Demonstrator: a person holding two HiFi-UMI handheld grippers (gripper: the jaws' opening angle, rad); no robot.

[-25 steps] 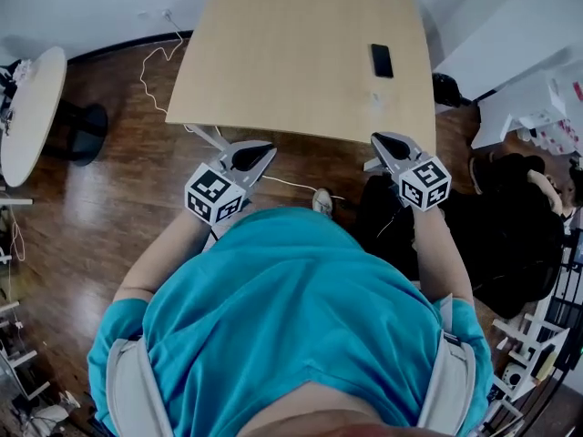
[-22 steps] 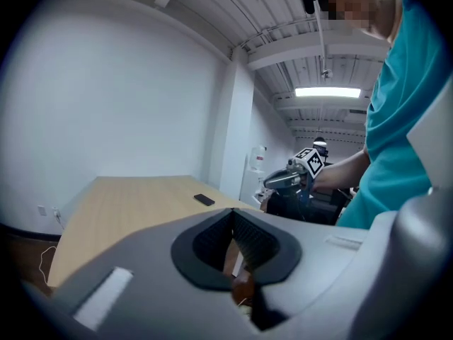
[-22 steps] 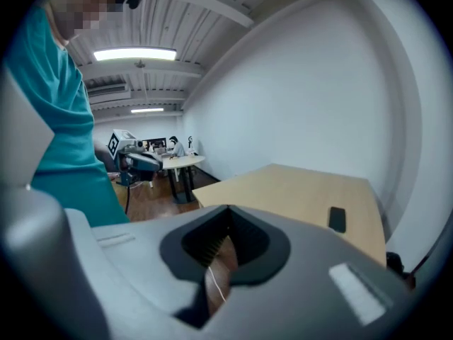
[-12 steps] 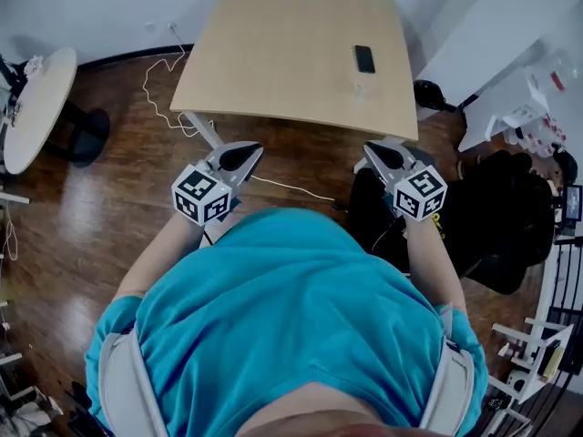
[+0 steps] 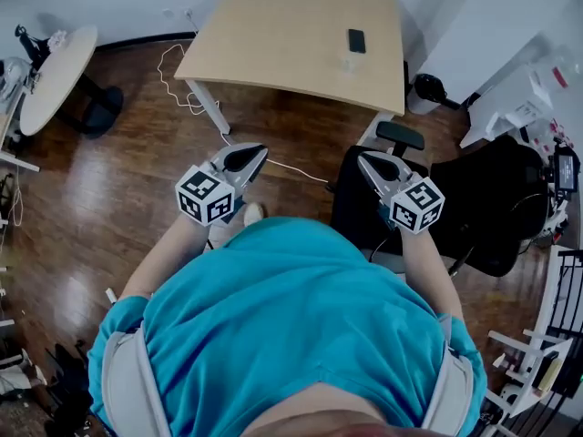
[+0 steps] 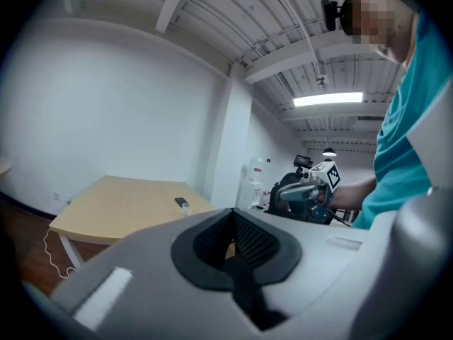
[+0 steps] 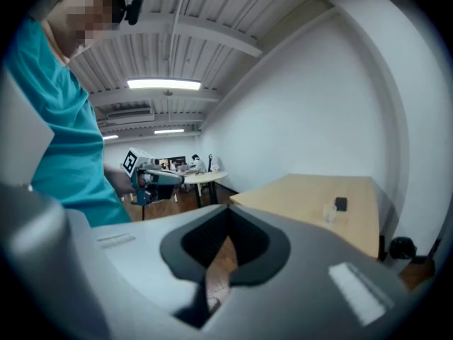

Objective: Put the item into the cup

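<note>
Jaws of left gripper (image 5: 248, 157) and right gripper (image 5: 375, 165) sit closed and empty, presumably because dark item (image 5: 356, 40) and cup (image 5: 347, 62), near the table's (image 5: 273, 35) right edge, lie beyond reach.

No legible txt, nos. or brand in any view. On left gripper (image 5: 246, 156) the cube (image 5: 206, 196), and on right gripper (image 5: 373, 160) its cube (image 5: 417, 205): b/w square code patterns only, no letters. Red label (image 6: 256, 169) on white unit by far wall: too small to read.
</note>
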